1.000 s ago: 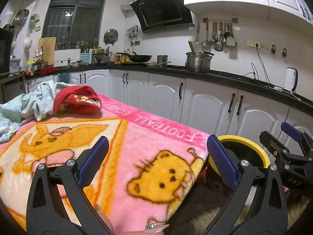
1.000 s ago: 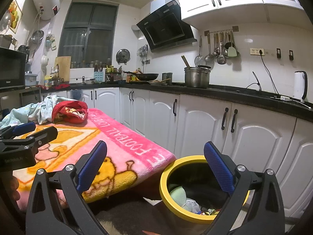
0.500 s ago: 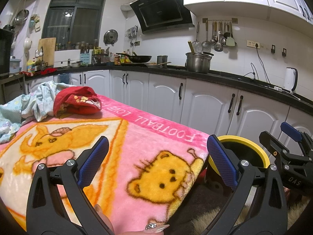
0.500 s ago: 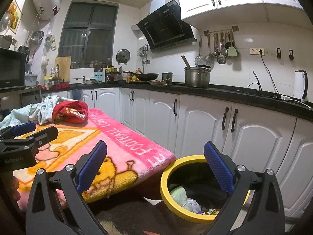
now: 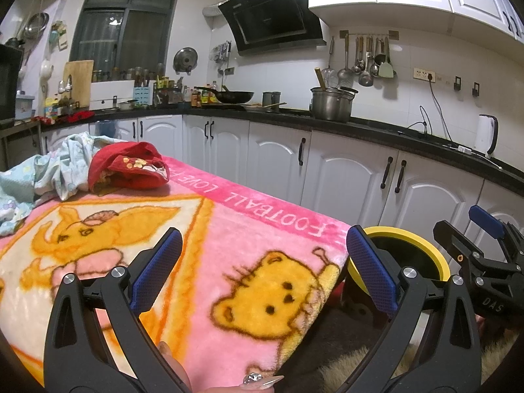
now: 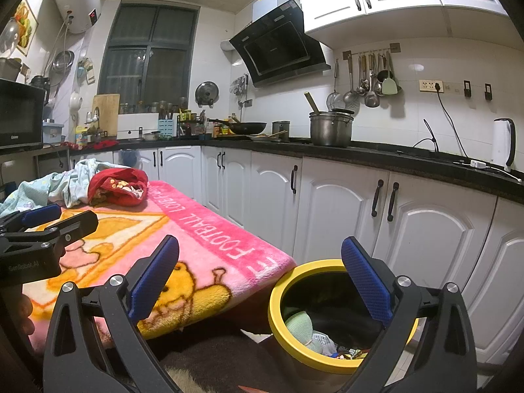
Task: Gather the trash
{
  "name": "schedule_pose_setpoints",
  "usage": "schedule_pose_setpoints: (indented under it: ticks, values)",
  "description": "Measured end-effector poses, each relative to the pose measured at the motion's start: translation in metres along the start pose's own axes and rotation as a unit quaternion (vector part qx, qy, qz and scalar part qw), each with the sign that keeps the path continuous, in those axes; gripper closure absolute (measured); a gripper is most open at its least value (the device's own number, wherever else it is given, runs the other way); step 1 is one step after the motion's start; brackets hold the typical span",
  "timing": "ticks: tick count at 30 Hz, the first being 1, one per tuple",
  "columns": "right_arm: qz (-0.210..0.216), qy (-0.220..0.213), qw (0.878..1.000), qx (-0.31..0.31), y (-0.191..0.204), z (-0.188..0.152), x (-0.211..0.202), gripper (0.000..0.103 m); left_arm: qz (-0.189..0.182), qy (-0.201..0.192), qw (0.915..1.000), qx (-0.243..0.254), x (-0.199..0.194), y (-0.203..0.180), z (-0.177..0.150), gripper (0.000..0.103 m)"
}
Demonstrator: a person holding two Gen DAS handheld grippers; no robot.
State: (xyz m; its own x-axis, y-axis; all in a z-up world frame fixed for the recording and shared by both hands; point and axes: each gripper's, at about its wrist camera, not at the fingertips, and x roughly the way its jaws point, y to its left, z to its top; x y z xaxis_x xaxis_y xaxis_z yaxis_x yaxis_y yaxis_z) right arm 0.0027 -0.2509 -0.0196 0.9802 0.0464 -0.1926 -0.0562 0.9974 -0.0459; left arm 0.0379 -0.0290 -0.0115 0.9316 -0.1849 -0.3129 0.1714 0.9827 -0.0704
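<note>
Both grippers held empty above a blanket-covered worktop, beside the trash bin.

From left to right: a crumpled pale cloth (image 5: 42, 170) and a red garment (image 5: 127, 167) are seen at the far end of the pink blanket (image 5: 229, 229); the left gripper (image 5: 262, 271) is held with jaws apart and empty; the yellow-rimmed bin (image 6: 327, 314), already holding scraps, is seen beyond the blanket's corner under the right gripper (image 6: 262, 275), likewise spread and empty. No loose trash is visible; a search for the next piece is judged the step in hand.
</note>
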Motion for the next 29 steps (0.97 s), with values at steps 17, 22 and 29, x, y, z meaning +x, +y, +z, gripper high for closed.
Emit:
schedule_pose_setpoints:
  ticks: [17, 22, 29]
  values:
    - [-0.002, 0.004, 1.000, -0.001, 0.002, -0.003, -0.001, 0.006, -0.010, 0.015, 0.9998, -0.011, 0.005, -0.001, -0.001, 0.011]
    - [0.001, 0.006, 1.000, -0.003, 0.004, -0.004, -0.001, 0.006, -0.005, 0.020, 0.9996, -0.018, 0.003, 0.003, 0.000, 0.011]
    - [0.085, 0.040, 0.995, -0.026, 0.053, 0.009, 0.014, 0.006, 0.084, 0.057, 0.9902, -0.096, -0.010, 0.090, 0.011, 0.011]
